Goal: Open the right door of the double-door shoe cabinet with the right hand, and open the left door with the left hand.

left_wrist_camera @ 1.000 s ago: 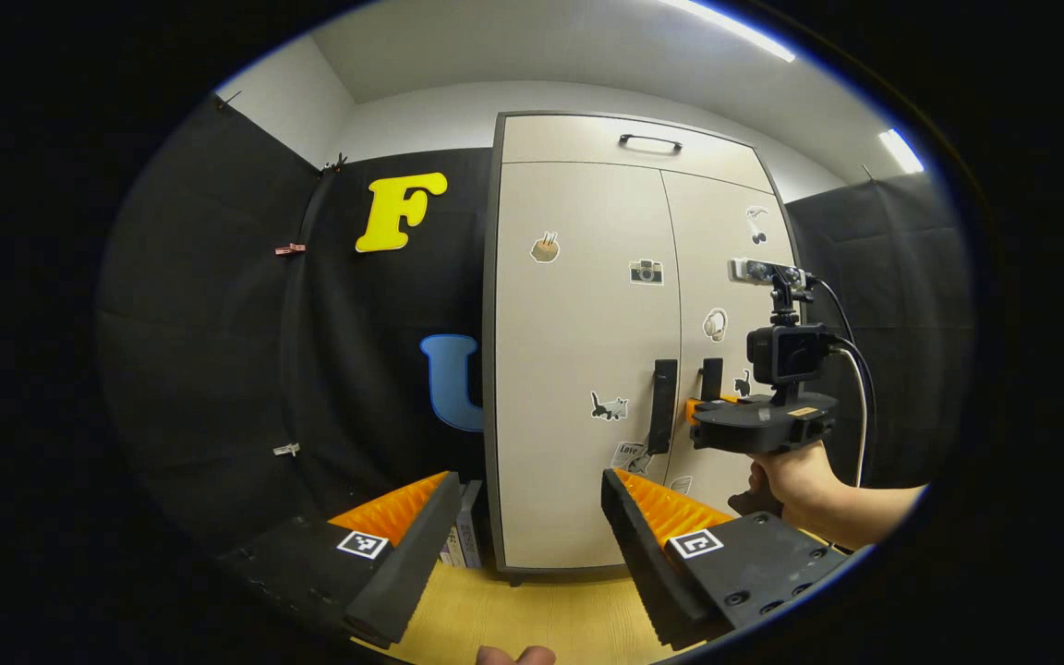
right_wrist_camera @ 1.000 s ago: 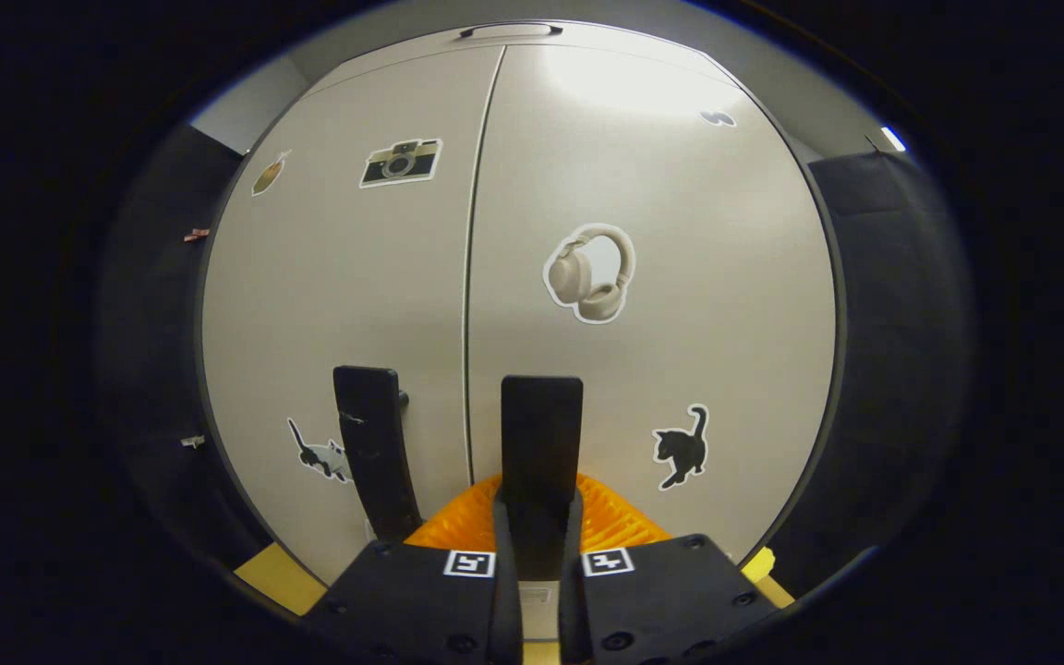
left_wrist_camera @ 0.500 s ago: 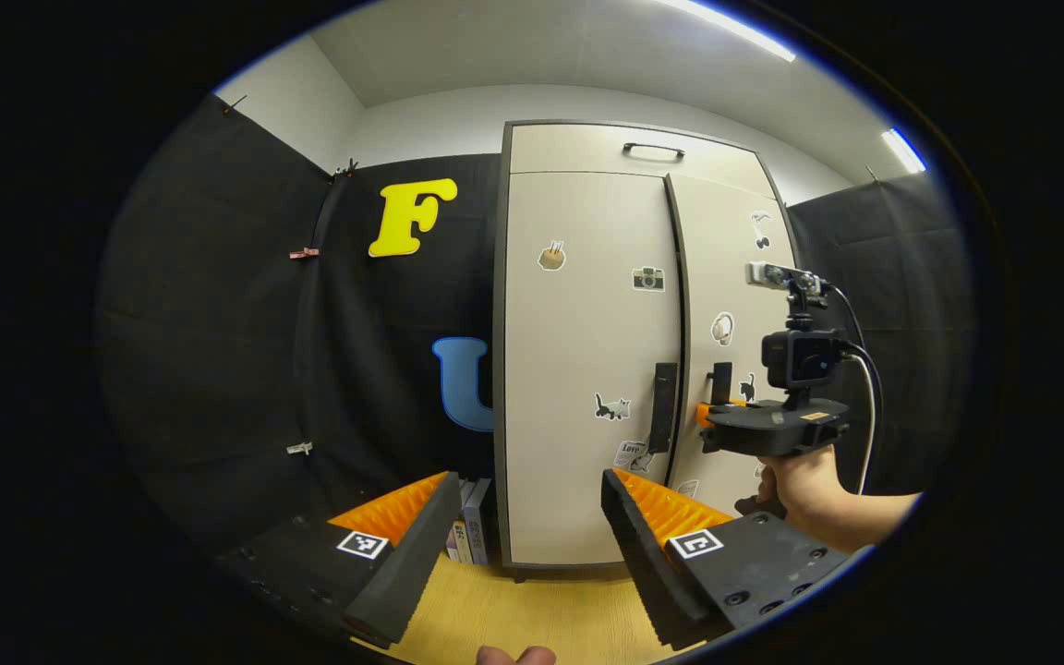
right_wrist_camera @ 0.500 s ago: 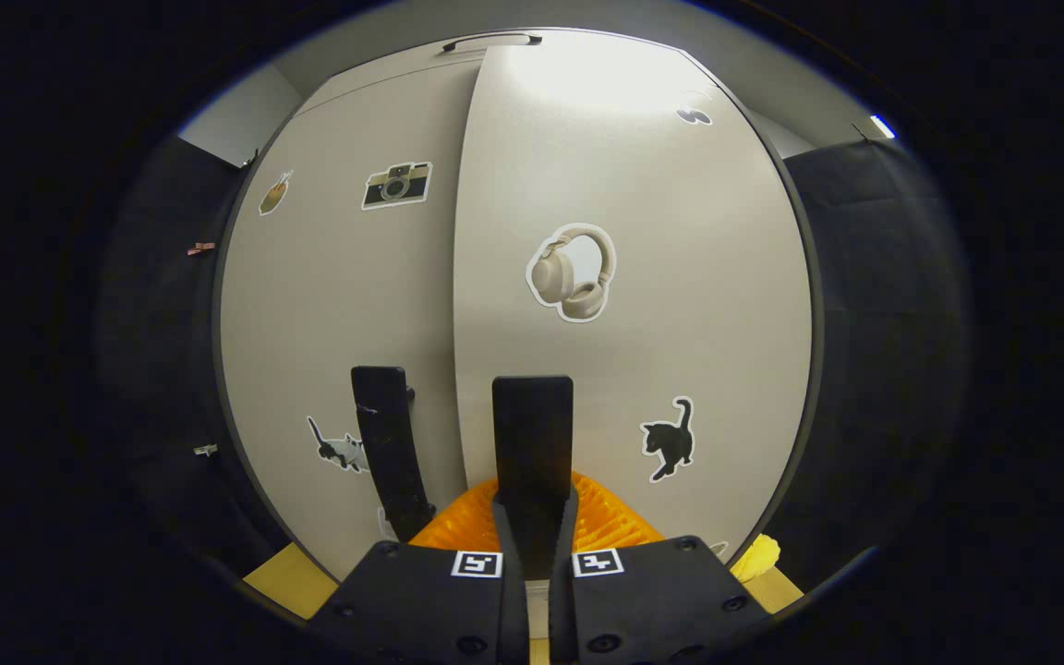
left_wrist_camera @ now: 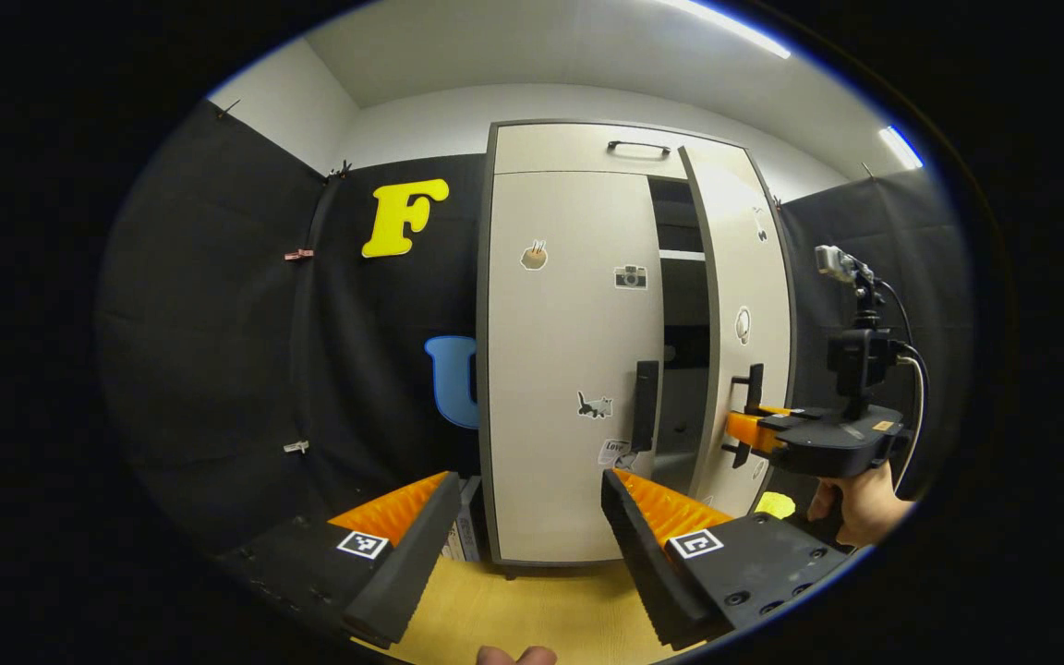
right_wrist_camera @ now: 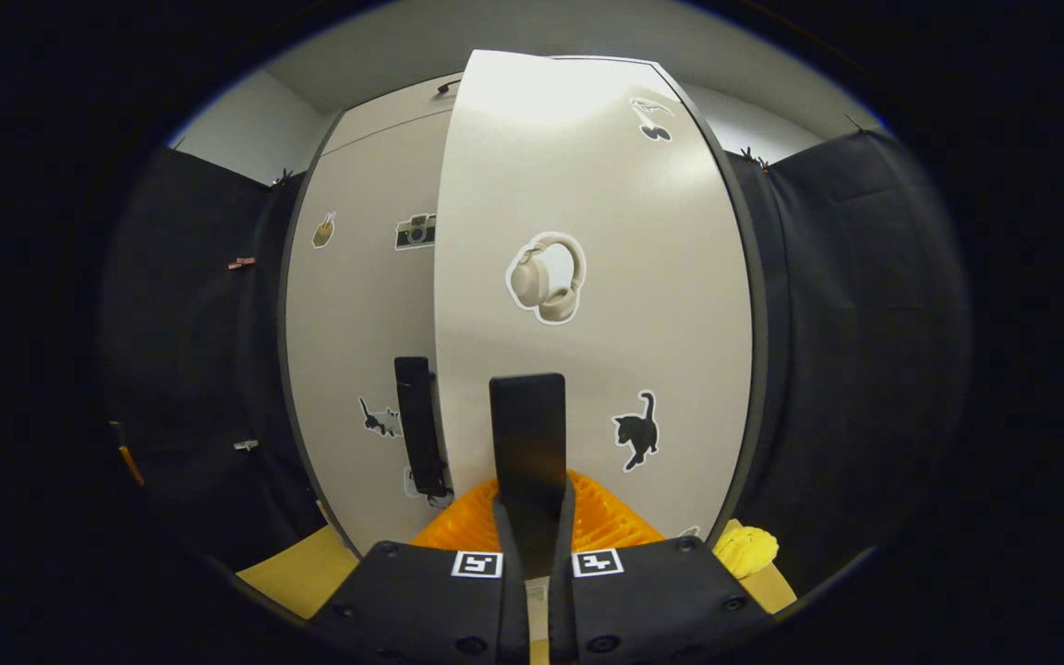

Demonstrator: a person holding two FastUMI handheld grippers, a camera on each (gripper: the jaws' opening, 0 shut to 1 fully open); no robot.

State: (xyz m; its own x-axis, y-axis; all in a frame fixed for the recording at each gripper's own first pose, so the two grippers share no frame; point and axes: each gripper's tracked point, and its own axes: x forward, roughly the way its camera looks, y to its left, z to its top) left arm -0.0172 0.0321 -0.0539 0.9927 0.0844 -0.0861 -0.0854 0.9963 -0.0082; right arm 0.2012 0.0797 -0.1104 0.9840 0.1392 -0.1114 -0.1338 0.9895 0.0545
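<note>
The beige shoe cabinet [left_wrist_camera: 578, 148] stands ahead in the left gripper view. Its right door [left_wrist_camera: 740, 277] is swung partway out, showing a dark inside with a shelf [left_wrist_camera: 683, 255]. My right gripper [left_wrist_camera: 746, 429] is shut on the right door's black handle [left_wrist_camera: 753, 388], held by a hand [left_wrist_camera: 855, 513]. In the right gripper view the right door [right_wrist_camera: 587, 185] faces me and my right gripper [right_wrist_camera: 532, 517] clamps its handle [right_wrist_camera: 527, 434]. The left door [left_wrist_camera: 569, 323] is closed, its black handle [left_wrist_camera: 646, 405] free. My left gripper [left_wrist_camera: 527, 536] hangs open, well short of the cabinet.
Black cloth walls [left_wrist_camera: 218, 323] close in on both sides. Several books [left_wrist_camera: 467, 531] stand on the floor left of the cabinet. A yellow thing [right_wrist_camera: 744, 550] lies on the wooden floor [left_wrist_camera: 532, 614] by the cabinet's right foot. A top drawer carries a handle [left_wrist_camera: 638, 146].
The right door has swung from closed to partway open as my right gripper pulled its handle outward and to the right. My left gripper has stayed open and nearly still.
</note>
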